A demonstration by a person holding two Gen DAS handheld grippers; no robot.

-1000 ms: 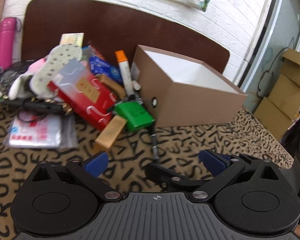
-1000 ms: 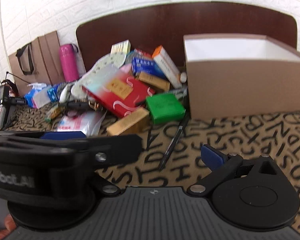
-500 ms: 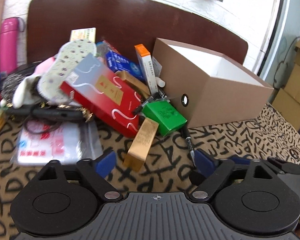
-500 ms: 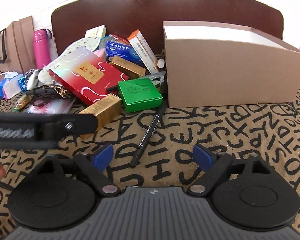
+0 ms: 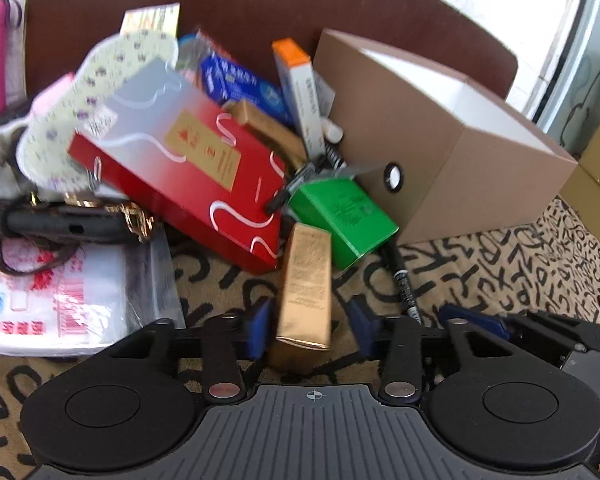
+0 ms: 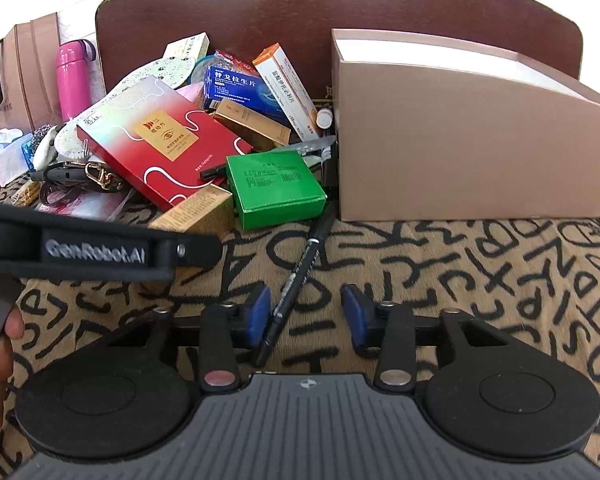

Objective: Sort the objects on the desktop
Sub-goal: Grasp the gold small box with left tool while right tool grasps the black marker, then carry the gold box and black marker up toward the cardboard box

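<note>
A pile of small boxes lies on the patterned tablecloth left of an open brown box (image 5: 452, 148) (image 6: 460, 136). My left gripper (image 5: 310, 330) is open, its blue pads on either side of the near end of a gold box (image 5: 306, 288) without closing on it. The gold box also shows in the right wrist view (image 6: 196, 210). My right gripper (image 6: 304, 316) is open, with a black pen (image 6: 296, 280) lying between its pads, close to the left one. The pen also shows in the left wrist view (image 5: 402, 280). A green box (image 5: 340, 216) (image 6: 274, 186) and a red box (image 5: 188, 168) (image 6: 160, 144) lie beside them.
A plastic-wrapped packet (image 5: 60, 300) lies at the left. A pink bottle (image 6: 74, 80) and a paper bag (image 6: 20, 72) stand at the back left. Blue (image 6: 236, 84) and orange-white (image 6: 288, 88) boxes lean against the dark headboard. Cardboard cartons (image 5: 596, 184) sit beyond the table's right edge.
Both grippers have moved forward and down toward the table. The left one has come around the gold box's end; the right one has come over the pen. Both jaws have narrowed.
</note>
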